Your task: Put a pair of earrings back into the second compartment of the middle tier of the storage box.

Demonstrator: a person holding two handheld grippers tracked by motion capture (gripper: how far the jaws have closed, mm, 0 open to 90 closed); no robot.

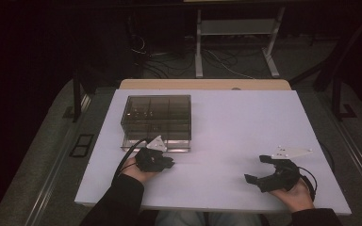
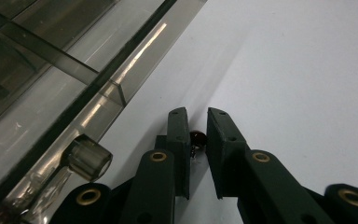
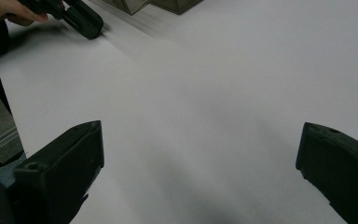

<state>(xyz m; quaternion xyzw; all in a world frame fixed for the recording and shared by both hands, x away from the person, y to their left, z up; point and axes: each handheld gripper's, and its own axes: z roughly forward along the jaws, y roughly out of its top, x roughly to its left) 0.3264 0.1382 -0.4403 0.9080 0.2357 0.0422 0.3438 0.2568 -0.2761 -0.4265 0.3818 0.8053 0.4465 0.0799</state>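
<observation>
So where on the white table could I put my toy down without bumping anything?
The widest bare patch lies between the clear box and the table's right edge, beyond the right claw. The strip between the two claws is free too. It is crowded by the box's front, where the left claw pinches a small dark red thing.

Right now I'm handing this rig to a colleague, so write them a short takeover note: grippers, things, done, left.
Left gripper: jaws closed on a small dark red bead with a thin stem, low on the white table, right beside the smoky clear drawer box and its knob.
Right gripper: jaws wide open, nothing between them, over bare table near the right front.
Done: bead pinched.
Left: probably putting it into the box; which compartment I can't tell.
</observation>
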